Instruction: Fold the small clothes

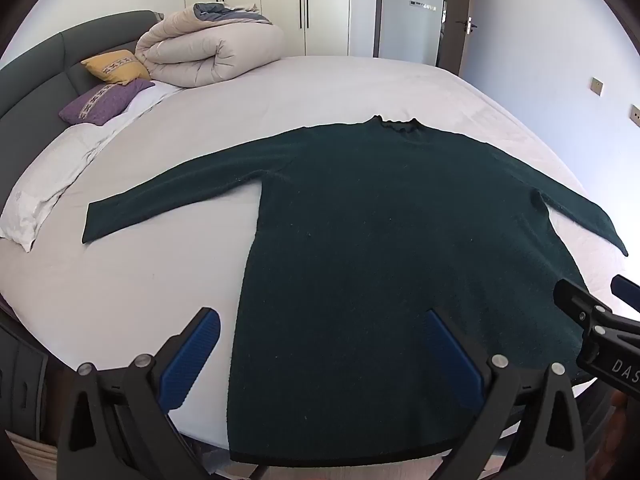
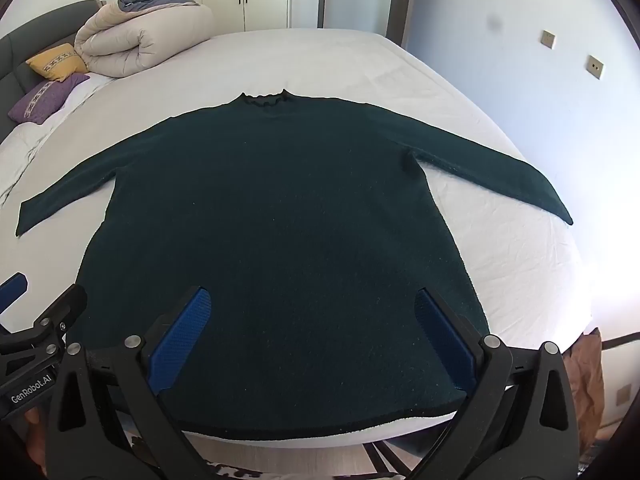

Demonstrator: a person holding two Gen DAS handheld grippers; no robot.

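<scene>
A dark green long-sleeved sweater lies flat on the white bed, collar at the far side, both sleeves spread out, hem at the near bed edge. It also shows in the right wrist view. My left gripper is open and empty above the sweater's lower left part near the hem. My right gripper is open and empty above the hem's middle right. The right gripper shows at the right edge of the left wrist view. The left gripper shows at the left edge of the right wrist view.
A rolled beige duvet, a yellow cushion and a purple cushion lie at the far left by the dark headboard. A white pillow lies at the left. Wardrobes and a door stand behind the bed.
</scene>
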